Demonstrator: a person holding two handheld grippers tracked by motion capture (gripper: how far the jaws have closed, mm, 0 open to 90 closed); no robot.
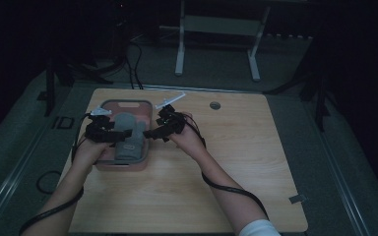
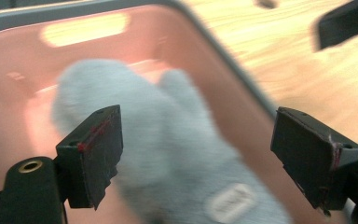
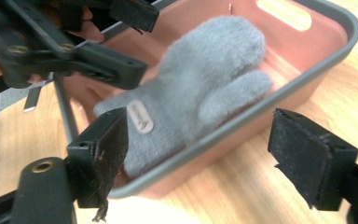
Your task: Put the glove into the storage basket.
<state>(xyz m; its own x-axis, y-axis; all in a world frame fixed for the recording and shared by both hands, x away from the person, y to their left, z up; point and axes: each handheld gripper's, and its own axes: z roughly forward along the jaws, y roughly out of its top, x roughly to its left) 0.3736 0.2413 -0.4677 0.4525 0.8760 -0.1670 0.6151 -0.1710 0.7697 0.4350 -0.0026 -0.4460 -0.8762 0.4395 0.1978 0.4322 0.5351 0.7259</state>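
A grey fuzzy mitten (image 1: 127,138) with a white label lies in a pink tray with a grey rim (image 1: 126,102) at the table's left. My left gripper (image 1: 120,136) hovers over the mitten (image 2: 168,135), jaws wide apart and nothing between the pads. In the left gripper view the tray's pink floor (image 2: 18,107) shows behind it. My right gripper (image 1: 153,133) is at the tray's right rim (image 3: 270,107), open and empty, with the mitten (image 3: 200,84) beyond its jaws. The left gripper (image 3: 140,44) appears at the upper left of the right gripper view.
The tray stands on a light wooden table (image 1: 226,162) with a round cable hole (image 1: 215,105) at the back. A white table frame (image 1: 216,29) stands on the floor behind. Cables trail from both grippers toward the near edge.
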